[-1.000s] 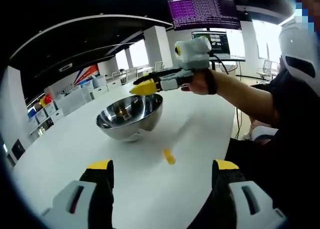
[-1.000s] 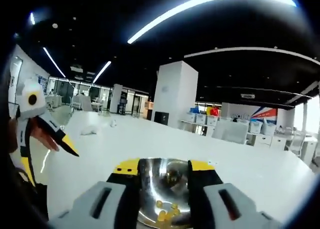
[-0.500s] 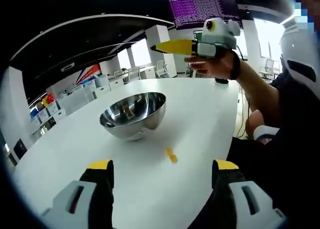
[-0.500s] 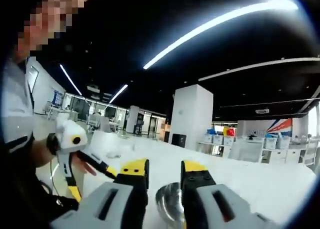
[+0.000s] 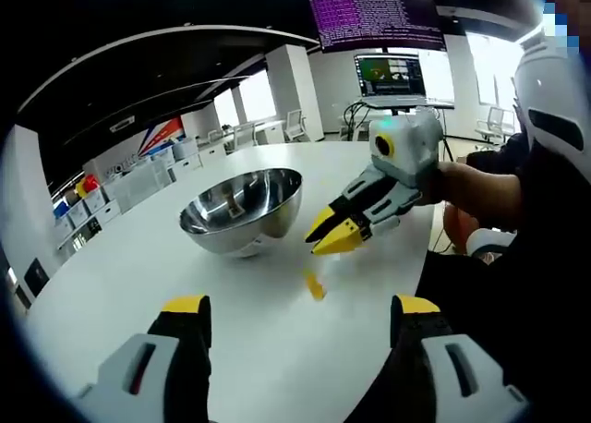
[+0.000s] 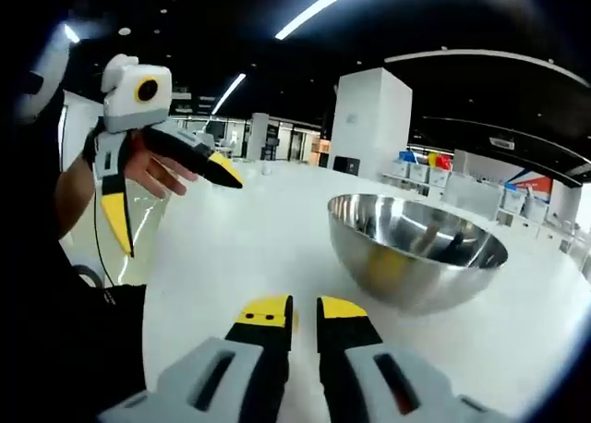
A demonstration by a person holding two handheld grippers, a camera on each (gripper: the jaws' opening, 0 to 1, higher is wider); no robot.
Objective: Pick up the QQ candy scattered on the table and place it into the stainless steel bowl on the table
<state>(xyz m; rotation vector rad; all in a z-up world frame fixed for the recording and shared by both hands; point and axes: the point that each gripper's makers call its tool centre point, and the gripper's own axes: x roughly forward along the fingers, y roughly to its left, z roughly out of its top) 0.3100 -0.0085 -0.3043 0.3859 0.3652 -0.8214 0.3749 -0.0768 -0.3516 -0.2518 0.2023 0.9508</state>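
A stainless steel bowl (image 5: 242, 211) stands on the white table (image 5: 138, 284). One yellow QQ candy (image 5: 315, 287) lies on the table in front of the bowl. My left gripper (image 5: 300, 308) hovers low over the table's near part, open wide and holding nothing. My right gripper (image 5: 329, 237) comes in from the right and points down at the table, just above and behind the candy. In the right gripper view, the right gripper (image 6: 304, 310) has its jaws drawn to a thin slit with nothing between them. The bowl (image 6: 416, 247) is ahead on the right, and the left gripper (image 6: 175, 201) is open at the left.
A person's arm and body (image 5: 545, 192) crowd the table's right edge. Two monitors (image 5: 379, 21) stand at the far end of the table. Shelves with boxes (image 5: 102, 187) line the room behind. Bare tabletop lies to the left of the bowl.
My right gripper has gone from over the bowl, up and back, then down to the table beside the candy. Its jaws have closed from wide to a slit. The left gripper stayed put.
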